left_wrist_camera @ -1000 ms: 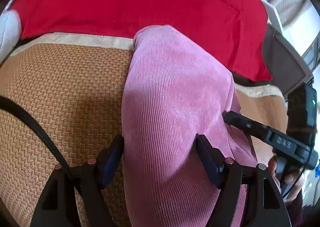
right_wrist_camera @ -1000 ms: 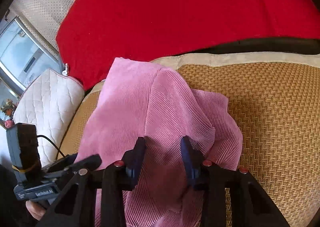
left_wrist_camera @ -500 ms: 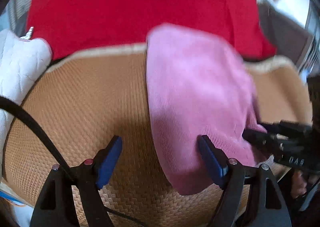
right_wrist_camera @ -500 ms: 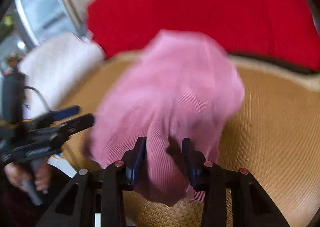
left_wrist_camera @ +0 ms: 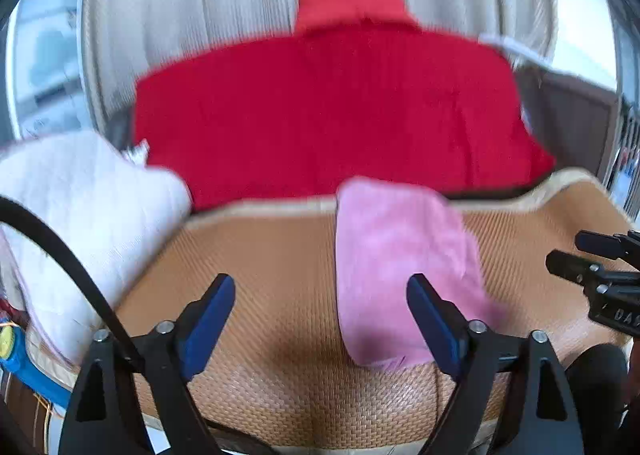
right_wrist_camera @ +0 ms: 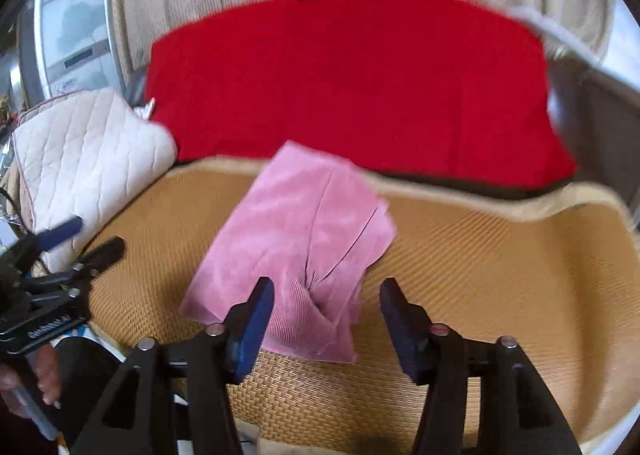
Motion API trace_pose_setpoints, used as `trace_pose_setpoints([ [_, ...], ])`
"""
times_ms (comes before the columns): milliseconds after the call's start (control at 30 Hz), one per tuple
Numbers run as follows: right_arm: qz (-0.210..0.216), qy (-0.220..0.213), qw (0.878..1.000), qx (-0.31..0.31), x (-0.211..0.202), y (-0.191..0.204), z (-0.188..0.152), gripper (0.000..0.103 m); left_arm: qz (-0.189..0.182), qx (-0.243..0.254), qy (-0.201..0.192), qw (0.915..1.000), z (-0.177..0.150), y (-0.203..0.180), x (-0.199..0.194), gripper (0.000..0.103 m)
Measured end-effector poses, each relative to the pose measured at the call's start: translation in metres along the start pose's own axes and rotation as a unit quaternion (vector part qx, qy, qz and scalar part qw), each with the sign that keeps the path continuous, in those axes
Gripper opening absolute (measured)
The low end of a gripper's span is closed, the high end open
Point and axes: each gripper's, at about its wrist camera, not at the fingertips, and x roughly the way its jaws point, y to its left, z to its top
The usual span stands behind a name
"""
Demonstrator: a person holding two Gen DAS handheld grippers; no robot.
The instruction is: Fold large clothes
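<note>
A folded pink ribbed garment lies flat on the woven tan seat mat, its far edge at the red cushion. My left gripper hovers back from it; its jaws are opening wide and nothing is between the pads. In the right wrist view the same pink garment shows creases near its front edge. My right gripper is above that front edge with its jaws opening, and the pads do not touch the cloth. The views are a little blurred.
A large red cushion leans on the sofa back in front of beige curtains. A white quilted cushion sits at the left end of the seat. The mat runs on to the right of the garment.
Both grippers held the pink garment a second ago. They have let go, opened, and pulled back and up. The garment now lies folded on the mat.
</note>
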Motion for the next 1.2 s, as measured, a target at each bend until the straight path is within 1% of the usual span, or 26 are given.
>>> trace_pose_setpoints([
  [33,-0.019,-0.016,1.000,-0.007,-0.021,0.003,0.002,0.065,0.002,-0.003,-0.017,0.9999,0.004,0.001,-0.018,0.096],
  [67,-0.031,-0.028,0.999,-0.011,-0.036,0.006,0.002,0.065,0.002,-0.007,-0.036,0.9993,0.007,0.002,-0.037,0.096],
  [133,-0.058,-0.049,0.997,-0.022,-0.067,0.013,0.000,0.065,0.005,-0.014,-0.066,0.9977,0.013,0.003,-0.060,0.100],
  [167,-0.067,-0.055,0.996,-0.024,-0.076,0.017,0.000,0.065,0.009,-0.020,-0.083,0.9963,0.016,0.004,-0.076,0.102],
  [267,-0.092,-0.084,0.992,-0.034,-0.116,0.027,-0.004,0.065,0.013,-0.026,-0.112,0.9933,0.019,0.006,-0.111,0.103],
  [300,-0.103,-0.095,0.989,-0.038,-0.128,0.031,-0.004,0.065,0.016,-0.025,-0.116,0.9928,0.020,0.006,-0.116,0.103],
  [400,-0.122,-0.119,0.985,-0.043,-0.149,0.038,-0.005,0.066,0.029,-0.019,-0.129,0.9911,0.023,0.005,-0.137,0.103],
  [500,-0.118,-0.138,0.983,-0.038,-0.166,0.040,-0.005,0.066,0.041,-0.019,-0.140,0.9891,0.026,0.004,-0.149,0.103],
  [600,-0.127,-0.151,0.980,-0.028,-0.175,0.041,-0.005,0.066,0.044,-0.029,-0.146,0.9879,0.024,0.006,-0.157,0.103],
  [667,-0.125,-0.158,0.979,-0.021,-0.179,0.041,-0.004,0.066,0.046,-0.035,-0.145,0.9877,0.023,0.005,-0.162,0.103],
  [733,-0.122,-0.164,0.979,-0.012,-0.186,0.041,-0.005,0.066,0.057,-0.042,-0.143,0.9872,0.023,0.005,-0.168,0.103],
  [867,-0.122,-0.177,0.977,0.001,-0.200,0.044,-0.009,0.066,0.083,-0.047,-0.155,0.9832,0.018,0.003,-0.180,0.103],
  [933,-0.120,-0.178,0.977,0.002,-0.205,0.047,-0.010,0.066,0.091,-0.042,-0.156,0.9826,0.016,-0.001,-0.184,0.103],
  [1100,-0.124,-0.187,0.974,0.013,-0.212,0.048,-0.009,0.066,0.094,-0.025,-0.161,0.9820,0.012,-0.009,-0.190,0.103],
  [1200,-0.123,-0.193,0.973,0.020,-0.215,0.047,-0.008,0.066,0.100,-0.027,-0.169,0.9801,0.011,-0.010,-0.194,0.103],
])
